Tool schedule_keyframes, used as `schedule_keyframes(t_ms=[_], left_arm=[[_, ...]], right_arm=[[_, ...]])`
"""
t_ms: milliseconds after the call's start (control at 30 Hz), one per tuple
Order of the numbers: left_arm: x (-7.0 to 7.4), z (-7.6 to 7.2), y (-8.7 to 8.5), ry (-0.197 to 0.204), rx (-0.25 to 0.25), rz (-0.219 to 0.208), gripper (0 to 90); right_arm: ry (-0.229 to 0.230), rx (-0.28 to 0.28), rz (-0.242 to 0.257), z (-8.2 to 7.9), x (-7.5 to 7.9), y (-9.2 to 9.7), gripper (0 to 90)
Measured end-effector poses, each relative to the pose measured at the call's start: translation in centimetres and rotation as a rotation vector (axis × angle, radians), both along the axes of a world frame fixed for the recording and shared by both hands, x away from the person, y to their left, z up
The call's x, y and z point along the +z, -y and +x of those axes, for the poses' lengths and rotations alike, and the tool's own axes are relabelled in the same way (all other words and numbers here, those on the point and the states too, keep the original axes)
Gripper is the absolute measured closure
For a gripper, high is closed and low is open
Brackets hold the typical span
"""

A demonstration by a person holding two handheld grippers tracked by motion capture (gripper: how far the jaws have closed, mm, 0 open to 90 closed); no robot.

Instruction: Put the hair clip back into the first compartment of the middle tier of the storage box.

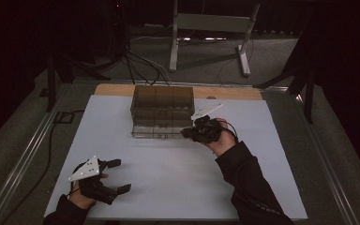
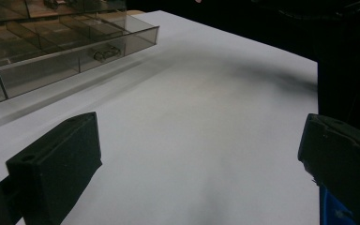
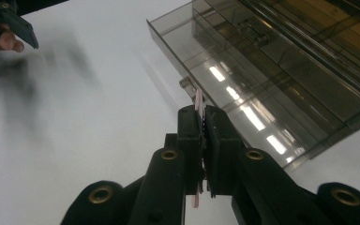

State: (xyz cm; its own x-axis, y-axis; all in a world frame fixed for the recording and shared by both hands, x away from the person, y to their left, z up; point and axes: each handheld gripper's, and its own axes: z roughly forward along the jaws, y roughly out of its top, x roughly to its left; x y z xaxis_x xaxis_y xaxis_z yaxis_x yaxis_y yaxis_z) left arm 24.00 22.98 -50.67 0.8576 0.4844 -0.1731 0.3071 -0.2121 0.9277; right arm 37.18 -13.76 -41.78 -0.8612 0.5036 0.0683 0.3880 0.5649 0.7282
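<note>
**Right jaws pinching a thin pink strip**

Your right gripper (image 3: 201, 119) is clamping a thin pink strip (image 3: 198, 101) just beside the smoky drawer organiser (image 1: 161, 110). Your left gripper (image 1: 117, 176) is hovering near the white table's (image 1: 178, 173) front edge, jaws spread. No writing is legible.

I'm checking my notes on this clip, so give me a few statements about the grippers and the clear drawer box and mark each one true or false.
1. The left gripper is open above the white table. True.
2. The right gripper is open and holds nothing. False: its jaws are shut on a thin pink strip.
3. The clear drawer box has a drawer pulled out. True.
4. The left gripper touches the box. False: it is well apart from it, near the table's front left.
5. The right gripper is close by the front of the pulled-out drawer. True.
</note>
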Motion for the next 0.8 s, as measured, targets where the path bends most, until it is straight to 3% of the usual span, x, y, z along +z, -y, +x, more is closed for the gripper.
schedule_keyframes(t_ms=[800], left_arm=[[0.0, 0.0, 0.0, 0.0, -0.005, -0.003, 0.5]], right_arm=[[-0.008, 0.036, 0.005, 1.3, 0.3, -2.7, 85.0]])
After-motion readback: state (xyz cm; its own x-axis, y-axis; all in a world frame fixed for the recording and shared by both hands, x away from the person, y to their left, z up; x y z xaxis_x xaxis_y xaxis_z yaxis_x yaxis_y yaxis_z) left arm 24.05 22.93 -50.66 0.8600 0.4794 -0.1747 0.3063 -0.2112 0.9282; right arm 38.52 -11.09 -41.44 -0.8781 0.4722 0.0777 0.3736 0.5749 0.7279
